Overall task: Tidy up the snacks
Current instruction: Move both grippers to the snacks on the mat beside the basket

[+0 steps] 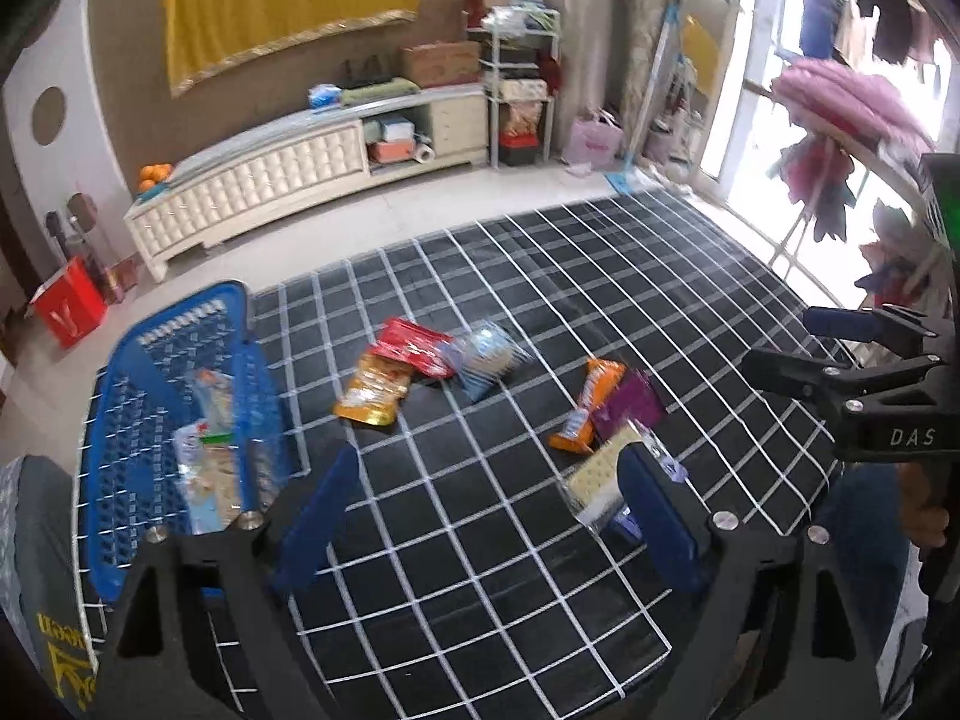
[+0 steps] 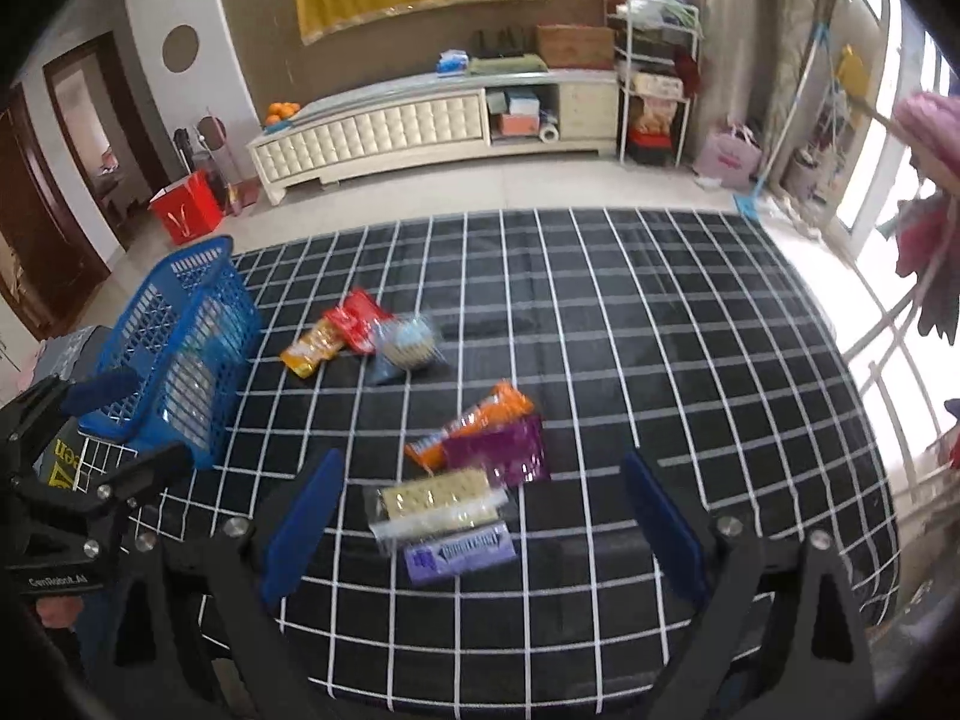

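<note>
Loose snacks lie on a black grid-patterned cloth [image 1: 600, 276]. A red pack [image 1: 414, 345], a yellow pack [image 1: 375, 390] and a clear blue pack [image 1: 489, 357] form one cluster. An orange pack [image 2: 480, 417], a purple pack [image 2: 501, 450], a cracker pack [image 2: 441, 501] and a lilac bar [image 2: 462, 552] form another. A blue basket [image 1: 246, 348] at the left holds a few packs. My left gripper [image 1: 486, 516] hovers open beside the basket, holding nothing. My right gripper [image 2: 483, 525] is open above the cracker pack, not touching it.
The cloth's near edge runs just below both grippers. Behind the table are a cream TV cabinet [image 2: 420, 126], a red bag [image 2: 183, 213] on the floor and a cluttered shelf rack [image 2: 654, 60]. Clothes hang by the window [image 1: 840, 102] on the right.
</note>
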